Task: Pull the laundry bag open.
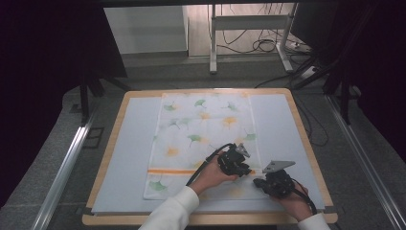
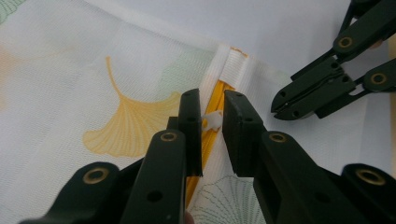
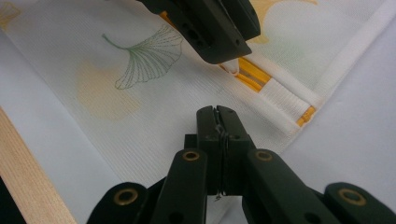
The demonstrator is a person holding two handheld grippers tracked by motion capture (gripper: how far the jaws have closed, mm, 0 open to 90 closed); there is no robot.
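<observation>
A pillowcase (image 1: 203,143) with leaf prints lies flat on a white mat (image 1: 129,158) on the table (image 1: 306,143). It has an orange zipper (image 2: 212,116) near one end, close to the person. The work looks like pulling that zipper.

The left gripper (image 2: 212,123) has its jaws on both sides of the small white zipper tab (image 2: 213,122). The jaws are close together, with a thin gap, and the tab sits in that gap. I cannot tell if the pads really squeeze it yet. In the right gripper view the tab pokes out under the left gripper's tips.

The right gripper (image 3: 218,122) is clenched, and its tips rest on the cloth just beside the zipper end. A bit of cloth may be pinched between them, but I cannot tell for sure.

What can go wrong? The tab is tiny and smooth. If the left jaws only hold its edge, it can slip out when the hand pulls. Then the zipper does not move.

If the right gripper holds no cloth, the whole pillowcase can slide and bunch up with the pull.

The thin cloth next to the zipper can also get caught in the slider. Then it jams, and a hard tug could tear it.
</observation>
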